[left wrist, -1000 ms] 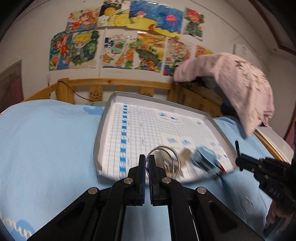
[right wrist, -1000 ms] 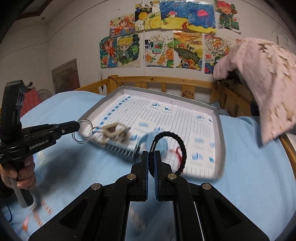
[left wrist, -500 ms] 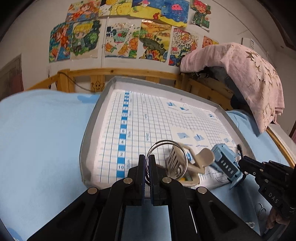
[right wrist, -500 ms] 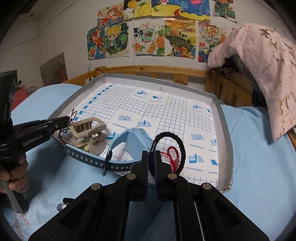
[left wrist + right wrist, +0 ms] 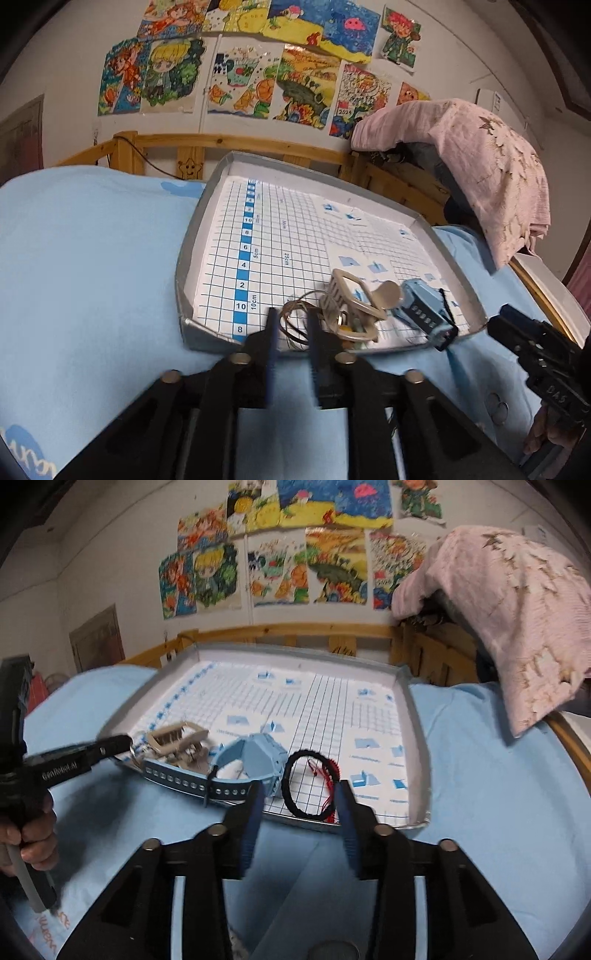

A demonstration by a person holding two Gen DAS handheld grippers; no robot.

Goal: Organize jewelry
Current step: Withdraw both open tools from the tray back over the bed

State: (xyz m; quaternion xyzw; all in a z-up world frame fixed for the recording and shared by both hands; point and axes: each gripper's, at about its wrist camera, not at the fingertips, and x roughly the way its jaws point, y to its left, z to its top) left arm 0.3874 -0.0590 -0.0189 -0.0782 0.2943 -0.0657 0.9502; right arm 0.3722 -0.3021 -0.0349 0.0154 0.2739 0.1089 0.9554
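Note:
A grey tray (image 5: 192,236) lined with gridded paper lies on the blue bed; it also shows in the right wrist view (image 5: 417,731). My left gripper (image 5: 291,321) is open at the tray's near edge, with thin metal bangles (image 5: 295,325) lying between its fingers. A beige hair claw (image 5: 351,299) and a blue watch (image 5: 424,310) lie just right of them. My right gripper (image 5: 299,797) is open, with a black braided bracelet (image 5: 295,790) with a red cord lying between its fingers. The watch (image 5: 255,760) and the claw (image 5: 177,742) sit to its left.
A wooden bed rail (image 5: 221,142) runs behind the tray. A pink towel (image 5: 480,155) hangs over something dark at the right. Children's drawings (image 5: 240,74) cover the wall. The light blue sheet (image 5: 85,258) surrounds the tray.
Both grippers were shut, the left on the bangles and the right on the black bracelet. Both have opened, and the bangles and bracelet now lie in the tray.

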